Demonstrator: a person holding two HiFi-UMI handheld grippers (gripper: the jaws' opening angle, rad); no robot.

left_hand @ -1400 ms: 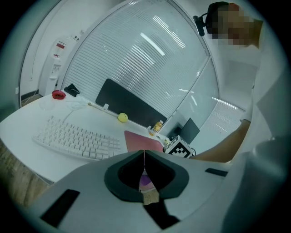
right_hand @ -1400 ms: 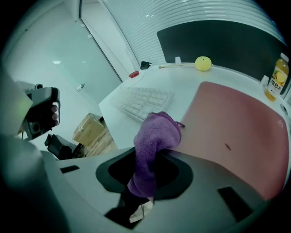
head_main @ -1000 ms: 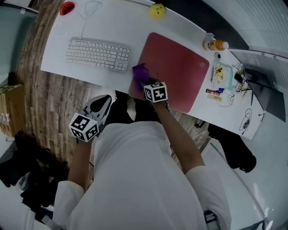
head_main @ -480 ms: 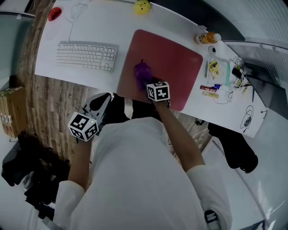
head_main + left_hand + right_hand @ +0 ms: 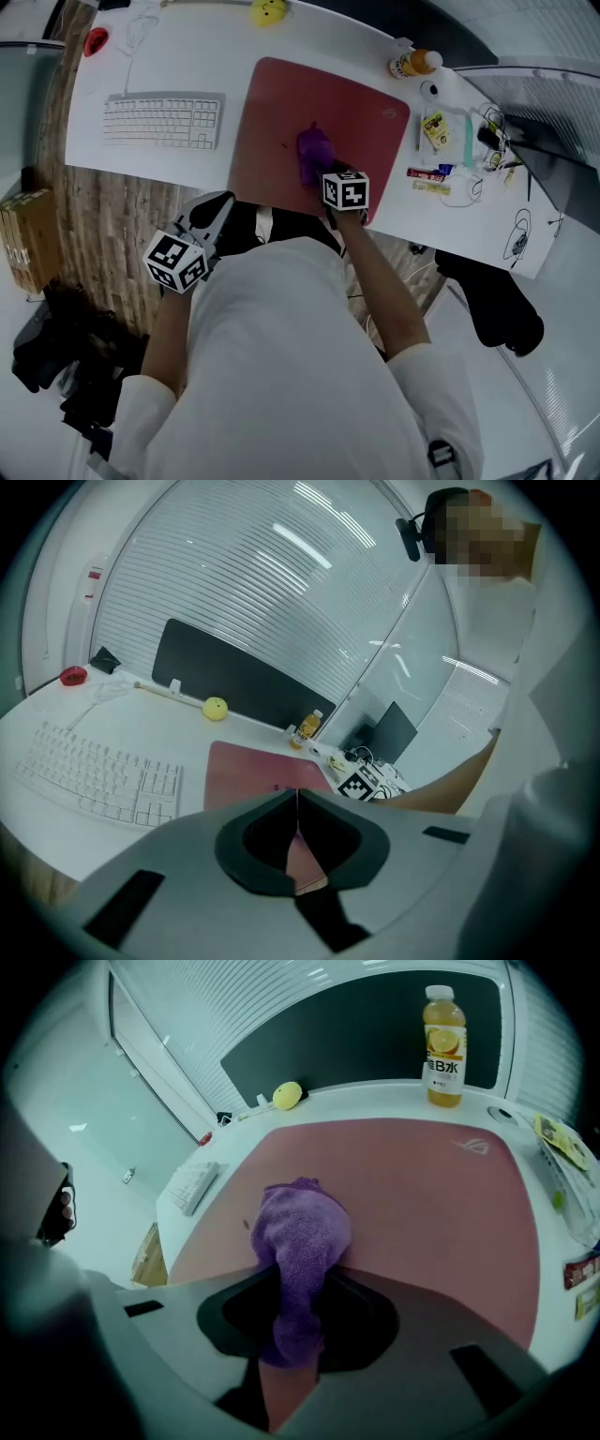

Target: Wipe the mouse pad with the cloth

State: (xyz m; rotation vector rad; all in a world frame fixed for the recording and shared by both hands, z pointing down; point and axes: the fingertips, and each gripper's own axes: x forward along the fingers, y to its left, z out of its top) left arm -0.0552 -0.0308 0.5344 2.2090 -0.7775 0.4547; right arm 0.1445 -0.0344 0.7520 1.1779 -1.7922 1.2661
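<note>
the right gripper is clamping the purple cloth between its jaws, and the cloth's bunched end is lying on the red mouse pad, near the pad's middle. the pad is sitting on the white worktop between a keyboard and an orange drink bottle. the left gripper is hanging off the worktop's near edge, jaws pressed together on nothing.

The right tool hides the cloth's near end; desk clutter, perhaps wrappers, is unreadable
</note>
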